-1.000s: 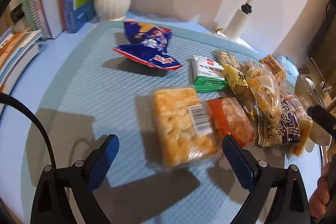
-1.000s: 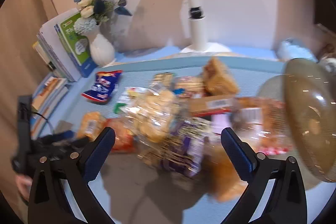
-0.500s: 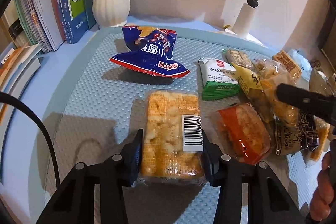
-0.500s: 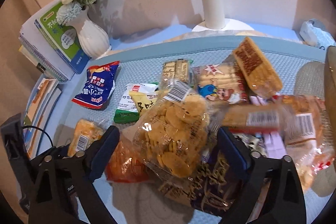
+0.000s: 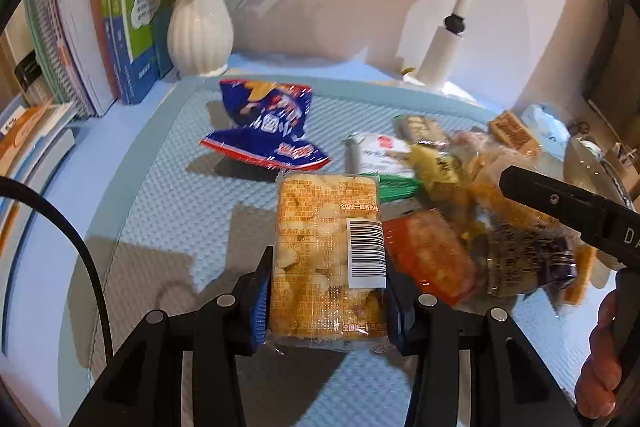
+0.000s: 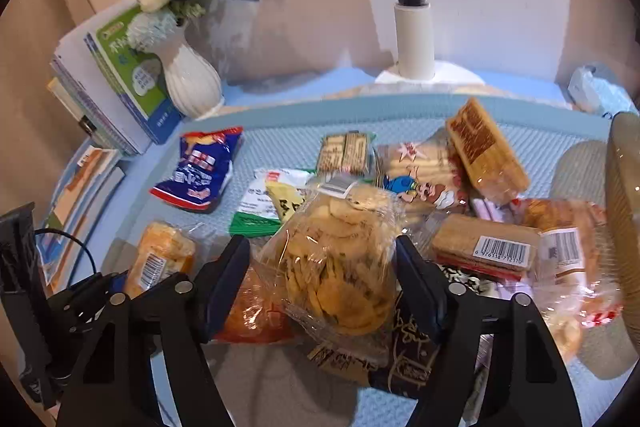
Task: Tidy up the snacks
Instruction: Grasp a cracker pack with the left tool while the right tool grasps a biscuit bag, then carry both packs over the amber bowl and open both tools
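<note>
Left gripper sits low over the blue mat, jaws clamped on both sides of the yellow rice-cracker pack, barcode sticker facing up, pack near the mat's front edge. Right gripper is w/ jaws spread around the clear cookie bag atop the snack pile, pads not clearly touching it. Print on the packs is Chinese, too small to read. Blue chip bag lies toward the mat's back-left corner, white vase & books behind it; lamp post at the back edge.
</note>
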Demonstrator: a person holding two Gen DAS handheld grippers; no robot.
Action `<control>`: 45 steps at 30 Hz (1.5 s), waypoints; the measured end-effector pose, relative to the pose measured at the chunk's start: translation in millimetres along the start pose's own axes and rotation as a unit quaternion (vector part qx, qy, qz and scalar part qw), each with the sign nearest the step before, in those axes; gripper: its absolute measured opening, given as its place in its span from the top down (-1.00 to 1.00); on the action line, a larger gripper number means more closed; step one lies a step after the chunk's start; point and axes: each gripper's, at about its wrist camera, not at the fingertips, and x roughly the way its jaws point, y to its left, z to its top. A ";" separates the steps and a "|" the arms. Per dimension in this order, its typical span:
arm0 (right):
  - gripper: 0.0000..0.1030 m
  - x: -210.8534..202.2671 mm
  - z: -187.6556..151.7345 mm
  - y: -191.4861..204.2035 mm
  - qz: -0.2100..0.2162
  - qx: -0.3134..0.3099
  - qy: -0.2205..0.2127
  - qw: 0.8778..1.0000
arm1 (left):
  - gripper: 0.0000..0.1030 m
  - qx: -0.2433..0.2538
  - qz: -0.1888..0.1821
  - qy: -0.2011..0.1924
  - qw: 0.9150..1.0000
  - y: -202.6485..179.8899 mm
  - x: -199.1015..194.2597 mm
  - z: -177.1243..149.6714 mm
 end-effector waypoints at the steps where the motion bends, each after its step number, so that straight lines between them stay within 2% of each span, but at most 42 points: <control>1: -0.37 -6.2 0.4 0.1 0.000 -0.002 -0.007 1.000 | 0.14 0.004 -0.001 -0.004 1.000 -3.1 -3.3 1.5; 9: -0.35 -58.0 1.3 -20.3 -0.009 0.010 -0.055 0.998 | 0.13 0.043 -0.013 -0.036 0.998 -37.4 -28.4 17.1; 13: -0.35 -92.8 1.2 -39.0 -0.022 0.023 -0.086 0.996 | 0.13 0.071 -0.032 -0.051 0.996 -65.4 -39.9 26.6; 19: -0.35 -141.1 -1.6 -89.1 -0.078 0.058 -0.118 0.988 | 0.14 0.116 -0.070 -0.058 0.989 -123.0 -45.6 44.8; 25: -0.35 -168.0 -6.2 -165.3 -0.145 0.135 -0.112 0.974 | 0.13 0.168 -0.136 -0.051 0.975 -207.5 -37.4 67.4; 30: -0.35 -178.1 -20.1 -217.2 -0.188 0.186 -0.099 0.959 | 0.13 0.191 -0.199 -0.019 0.961 -278.7 -15.4 82.2; 35: -0.47 -177.9 -33.8 -249.2 -0.196 0.228 -0.081 0.950 | 0.11 0.214 -0.238 0.010 0.947 -344.8 14.3 87.0; 37: -0.48 -177.4 -37.4 -257.8 -0.194 0.238 -0.074 0.949 | -0.26 0.221 -0.240 0.015 0.945 -358.0 20.0 87.4; 39: -0.48 -179.8 -39.0 -259.9 -0.195 0.239 -0.075 0.948 | -0.42 0.222 -0.233 0.008 0.947 -362.9 21.6 88.3; 42: -0.48 -184.2 -39.1 -260.1 -0.194 0.235 -0.081 0.949 | -0.42 0.213 -0.233 0.008 0.949 -354.1 19.3 89.7; 45: -0.48 -183.0 -36.5 -248.6 -0.189 0.224 -0.083 0.953 | -0.42 0.191 -0.227 0.003 0.955 -328.4 13.5 92.5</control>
